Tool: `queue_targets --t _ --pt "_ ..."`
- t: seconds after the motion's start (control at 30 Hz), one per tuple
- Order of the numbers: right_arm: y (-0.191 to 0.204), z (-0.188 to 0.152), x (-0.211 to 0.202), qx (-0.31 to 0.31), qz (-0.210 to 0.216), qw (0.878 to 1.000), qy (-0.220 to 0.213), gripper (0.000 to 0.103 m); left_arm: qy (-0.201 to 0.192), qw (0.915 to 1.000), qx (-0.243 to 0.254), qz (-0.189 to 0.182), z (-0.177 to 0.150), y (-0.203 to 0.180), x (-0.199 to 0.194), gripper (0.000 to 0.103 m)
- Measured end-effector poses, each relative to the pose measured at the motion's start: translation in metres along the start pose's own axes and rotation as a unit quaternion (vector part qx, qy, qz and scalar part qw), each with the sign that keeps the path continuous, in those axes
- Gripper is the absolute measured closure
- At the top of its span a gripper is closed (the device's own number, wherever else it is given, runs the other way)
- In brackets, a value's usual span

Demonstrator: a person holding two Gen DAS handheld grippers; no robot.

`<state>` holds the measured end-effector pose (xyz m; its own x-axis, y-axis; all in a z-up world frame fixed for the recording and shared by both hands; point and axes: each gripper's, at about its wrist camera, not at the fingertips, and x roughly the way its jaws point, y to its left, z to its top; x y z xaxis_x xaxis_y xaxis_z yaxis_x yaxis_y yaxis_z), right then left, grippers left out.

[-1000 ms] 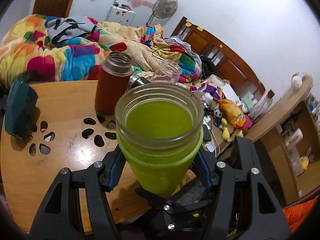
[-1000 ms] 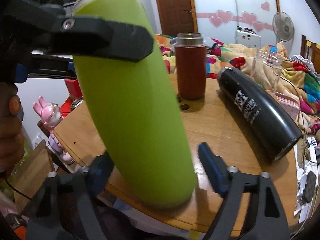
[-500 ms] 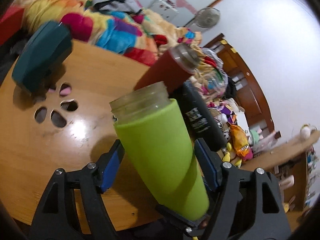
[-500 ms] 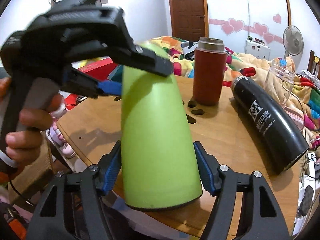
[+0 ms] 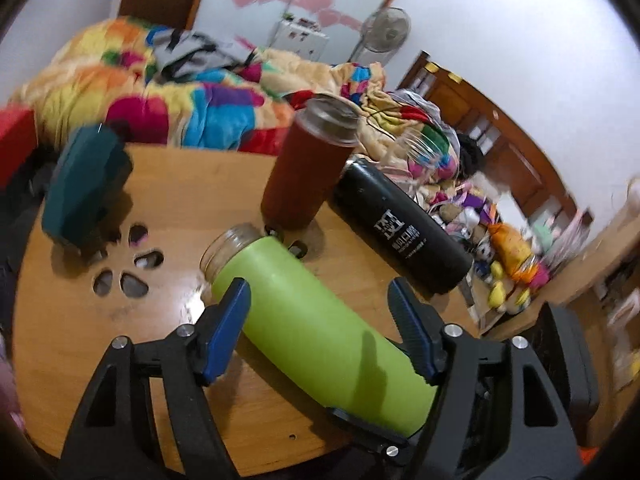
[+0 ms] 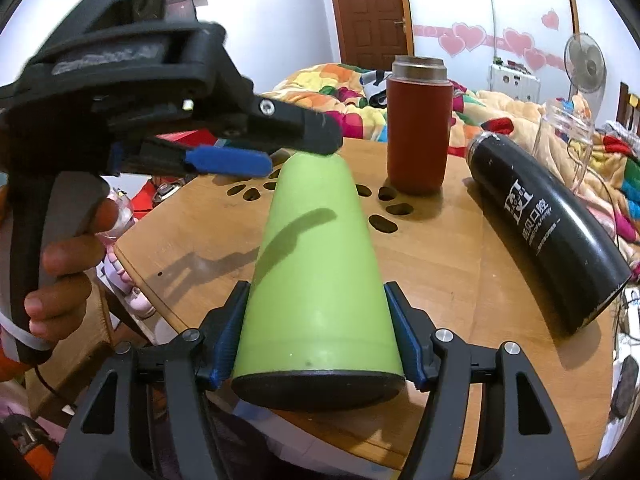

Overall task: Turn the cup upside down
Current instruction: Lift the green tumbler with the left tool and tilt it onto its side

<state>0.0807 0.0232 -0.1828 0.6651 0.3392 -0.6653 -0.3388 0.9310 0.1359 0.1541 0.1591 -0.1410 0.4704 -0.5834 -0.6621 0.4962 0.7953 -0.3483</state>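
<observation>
Your right tongs [image 6: 316,336] clamp the green cup [image 6: 316,264] near its dark base, mouth pointing away over the bench [image 6: 460,264]. Your left tongs [image 5: 320,320] stand wide, straddling the tilted cup without gripping.

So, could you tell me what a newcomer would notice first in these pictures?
The lime-green cup dominates: it is tipped over above the round wooden table, its black base gripped by the right gripper, while the left gripper is open around its body. Behind it, a red-brown flask stands upright and a black bottle lies on its side to the right.
</observation>
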Motion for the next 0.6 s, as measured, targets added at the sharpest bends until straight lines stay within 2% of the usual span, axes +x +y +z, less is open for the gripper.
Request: queue_targets --t 0.1,0.2,0.43,0.6 --pt "-0.001 -0.003 -0.005 0.011 0.001 1.0 0.001 0.041 0.002 0.9986 0.048 0.021 -0.004 -0.018 0.003 0.049" --pt "0.001 -0.009 -0.01 0.009 -0.009 1.0 0.004 0.041 0.014 0.9974 0.064 0.028 -0.008 -0.024 0.01 0.06" --pt "-0.003 -0.026 -0.024 0.033 -0.015 0.999 0.01 0.04 0.015 0.9969 0.06 0.048 -0.011 -0.018 0.016 0.065" --pt "-0.002 -0.028 -0.029 0.035 -0.022 0.999 0.021 0.04 0.022 0.9986 0.039 0.029 -0.01 -0.011 0.015 0.068"
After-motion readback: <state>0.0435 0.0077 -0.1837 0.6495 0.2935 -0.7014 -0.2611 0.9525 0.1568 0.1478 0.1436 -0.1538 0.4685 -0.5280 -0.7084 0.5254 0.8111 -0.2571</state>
